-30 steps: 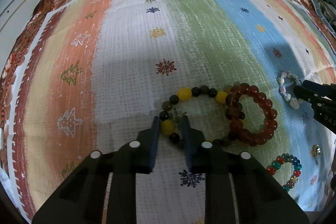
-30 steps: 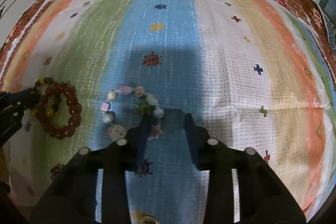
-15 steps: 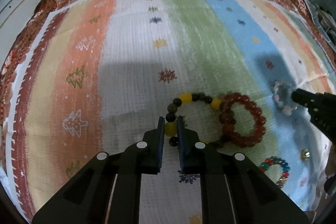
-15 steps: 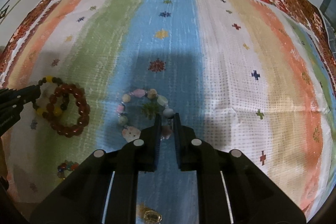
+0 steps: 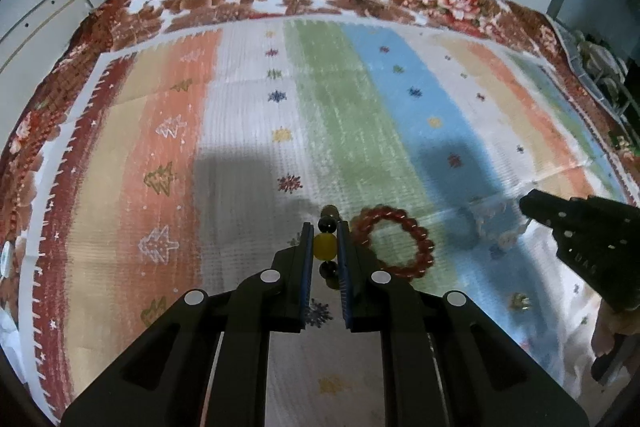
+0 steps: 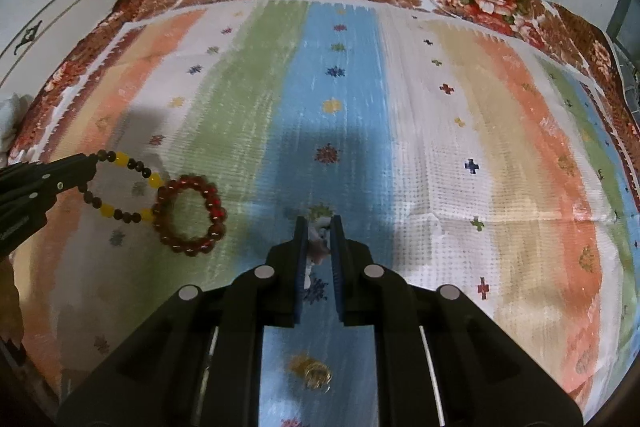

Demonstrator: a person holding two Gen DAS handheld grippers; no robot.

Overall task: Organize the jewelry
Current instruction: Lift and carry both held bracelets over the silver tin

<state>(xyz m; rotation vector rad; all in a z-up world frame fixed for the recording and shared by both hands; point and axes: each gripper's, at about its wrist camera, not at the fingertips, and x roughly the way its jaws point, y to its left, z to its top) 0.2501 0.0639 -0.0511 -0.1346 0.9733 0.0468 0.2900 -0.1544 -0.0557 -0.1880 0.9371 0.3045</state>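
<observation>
The pale bracelet is mostly hidden between the right gripper's 2 fingers, which are clenched on it; in the left view it is only a blur. The left gripper grasps the yellow-and-dark bead bracelet by 1 yellow bead. The red bead bracelet lies on the striped cloth just beside the left fingers, toward the near edge. A gold ring lies near that edge.

Left gripper is clamping a yellow bead between nearly closed jaws, fingers pointing forward. Right gripper is pinching pale beads likewise, jaws nearly closed, positioned well apart from the left.
</observation>
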